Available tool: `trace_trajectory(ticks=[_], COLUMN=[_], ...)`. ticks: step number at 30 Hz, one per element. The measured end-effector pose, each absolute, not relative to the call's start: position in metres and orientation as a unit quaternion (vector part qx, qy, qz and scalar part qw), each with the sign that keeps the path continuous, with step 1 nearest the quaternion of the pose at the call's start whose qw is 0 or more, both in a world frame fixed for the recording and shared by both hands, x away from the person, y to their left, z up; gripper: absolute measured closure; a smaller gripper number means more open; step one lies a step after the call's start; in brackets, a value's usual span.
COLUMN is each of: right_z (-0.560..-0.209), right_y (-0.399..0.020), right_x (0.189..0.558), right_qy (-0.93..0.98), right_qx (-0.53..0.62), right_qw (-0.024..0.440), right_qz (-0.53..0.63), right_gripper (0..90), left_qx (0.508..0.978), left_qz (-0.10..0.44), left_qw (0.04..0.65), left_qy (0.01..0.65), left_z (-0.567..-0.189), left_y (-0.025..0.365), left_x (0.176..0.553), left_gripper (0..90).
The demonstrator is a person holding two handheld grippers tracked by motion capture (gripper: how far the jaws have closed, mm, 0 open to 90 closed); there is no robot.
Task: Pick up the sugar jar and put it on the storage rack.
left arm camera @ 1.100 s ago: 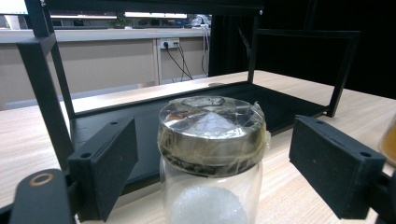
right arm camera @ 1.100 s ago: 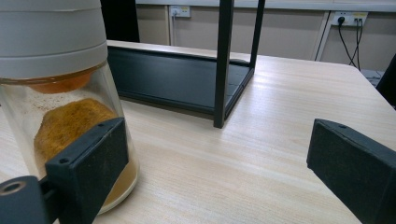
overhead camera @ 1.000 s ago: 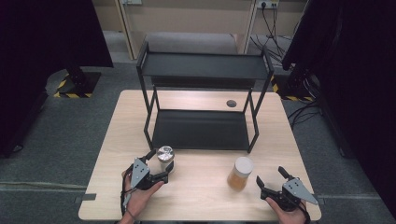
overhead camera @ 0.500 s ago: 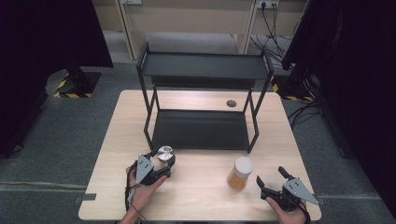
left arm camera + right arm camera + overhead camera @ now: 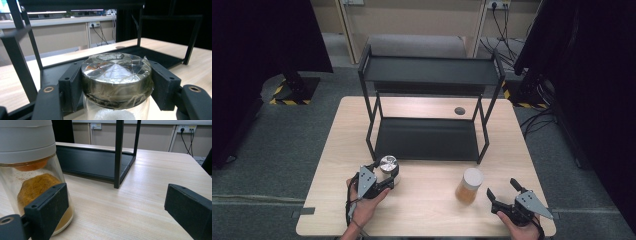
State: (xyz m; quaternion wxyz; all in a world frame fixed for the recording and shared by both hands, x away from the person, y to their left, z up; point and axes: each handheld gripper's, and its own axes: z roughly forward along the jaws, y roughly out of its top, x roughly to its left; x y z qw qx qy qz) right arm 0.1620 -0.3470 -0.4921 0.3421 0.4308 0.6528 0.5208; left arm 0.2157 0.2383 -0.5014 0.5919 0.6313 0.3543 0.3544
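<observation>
A glass jar (image 5: 388, 164) with a taped silver lid (image 5: 115, 67) and white grains inside stands at the table's front left, just before the rack. My left gripper (image 5: 387, 173) (image 5: 116, 82) is shut on it. Its jaws have just been closing, and both pads (image 5: 163, 87) now press on the lid's sides. A second jar (image 5: 469, 186) (image 5: 32, 177) with a white lid and orange powder stands at the front right. My right gripper (image 5: 502, 189) (image 5: 115, 205) stands open on the table to the right of that jar, with its left pad (image 5: 48, 205) close beside the glass.
A black two-level metal rack (image 5: 427, 70) stands at the back of the wooden table (image 5: 427, 210); its lower shelf (image 5: 424, 139) is bare. A dark round hole (image 5: 459, 110) sits in the tabletop behind it. Black screens flank the table.
The left gripper's jaws have closed around the silver-lidded jar. The right gripper and the orange jar have not moved.
</observation>
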Motion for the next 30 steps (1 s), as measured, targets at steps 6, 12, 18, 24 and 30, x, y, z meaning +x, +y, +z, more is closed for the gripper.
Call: trace_trajectory(ticks=[6,12,18,24,30], right_z=[-0.492,-0.492,-0.492,-0.492,-0.492], right_y=[-0.347,-0.347,-0.346,-0.347,-0.347], right_x=[0.162,0.162,0.162,0.162,0.162], right_qy=[0.652,0.652,0.652,0.650,0.650], right_qx=[0.432,0.431,0.432,0.433,0.434], right_qw=[0.342,0.343,0.343,0.342,0.341], right_qz=[0.521,0.520,0.520,0.522,0.522], right_gripper=[5.5,5.5,5.5,5.5,5.5], left_qx=[0.621,0.610,0.601,0.592,0.585], left_qz=[0.359,0.369,0.381,0.386,0.396], left_qw=[0.602,0.608,0.614,0.620,0.622], left_qy=[0.351,0.348,0.341,0.341,0.337], left_z=[-0.491,-0.479,-0.467,-0.458,-0.450], left_y=[0.239,0.240,0.239,0.238,0.235], left_x=[0.212,0.210,0.210,0.212,0.213], left_gripper=[34.5,34.5,34.6,34.6,34.6])
